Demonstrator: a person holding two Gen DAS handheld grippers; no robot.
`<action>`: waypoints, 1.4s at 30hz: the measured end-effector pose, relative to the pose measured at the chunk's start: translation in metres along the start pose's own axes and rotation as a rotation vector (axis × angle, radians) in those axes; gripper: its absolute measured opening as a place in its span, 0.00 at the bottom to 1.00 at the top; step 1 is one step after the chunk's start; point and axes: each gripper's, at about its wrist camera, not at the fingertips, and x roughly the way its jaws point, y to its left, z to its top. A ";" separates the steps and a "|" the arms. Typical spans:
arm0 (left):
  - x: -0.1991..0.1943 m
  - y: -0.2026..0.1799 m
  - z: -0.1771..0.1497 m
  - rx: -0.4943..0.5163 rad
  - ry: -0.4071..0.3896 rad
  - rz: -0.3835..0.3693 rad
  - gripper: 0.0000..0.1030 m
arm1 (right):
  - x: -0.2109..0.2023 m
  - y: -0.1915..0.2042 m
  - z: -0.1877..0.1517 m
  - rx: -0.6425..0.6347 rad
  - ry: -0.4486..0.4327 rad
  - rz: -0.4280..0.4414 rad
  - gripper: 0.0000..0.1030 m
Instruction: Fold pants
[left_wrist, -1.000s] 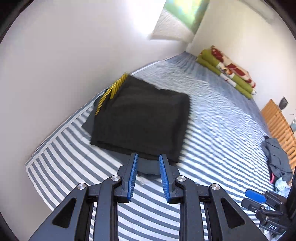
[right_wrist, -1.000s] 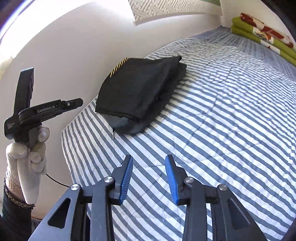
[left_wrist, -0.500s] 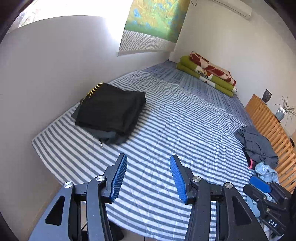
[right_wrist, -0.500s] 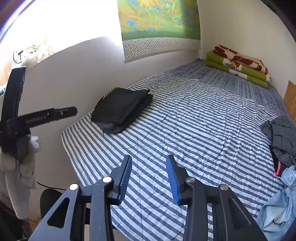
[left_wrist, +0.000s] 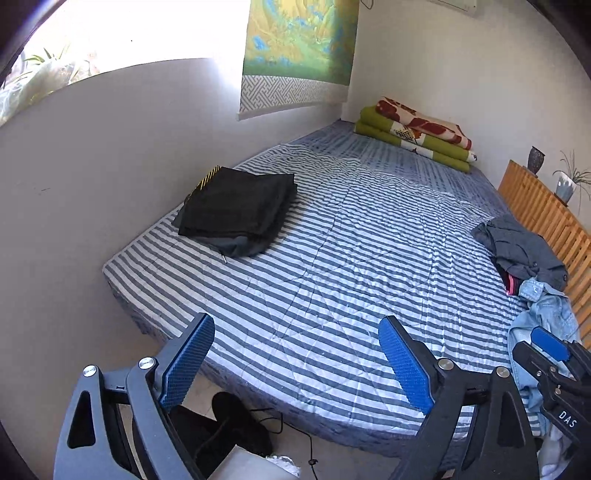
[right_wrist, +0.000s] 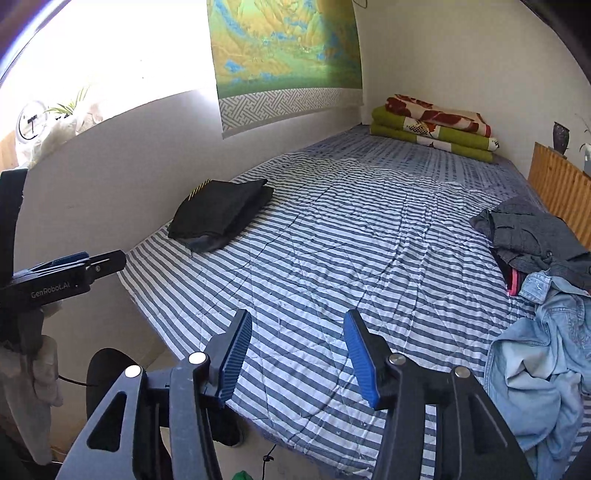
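From the left wrist view, the left hand-held gripper (left_wrist: 295, 363) hangs wide apart and empty over the bed's (left_wrist: 332, 280) near edge, with the folded black pants (left_wrist: 236, 214) by the wall-side corner. The right wrist view shows the right hand-held gripper (right_wrist: 297, 356) likewise spread and empty, plus a gloved hand (right_wrist: 33, 373) at the left edge, seen only here.

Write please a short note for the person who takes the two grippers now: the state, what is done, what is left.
Left gripper: open, empty, above the near edge of the bed.
Right gripper: open, empty, also over the near edge.
Done: black pants lie folded on a grey folded garment at the bed's left side by the wall.
Left: the unfolded clothes pile and the denim piece on the right side.
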 end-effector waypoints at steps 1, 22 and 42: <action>-0.005 -0.001 -0.001 0.008 -0.011 0.006 0.90 | -0.003 -0.002 -0.002 0.009 0.001 -0.002 0.51; 0.006 -0.027 0.000 0.063 -0.004 -0.017 0.92 | -0.024 -0.038 -0.026 0.064 -0.062 -0.093 0.65; 0.021 -0.023 0.023 0.058 -0.007 -0.060 0.92 | -0.022 -0.034 -0.005 0.044 -0.046 -0.135 0.65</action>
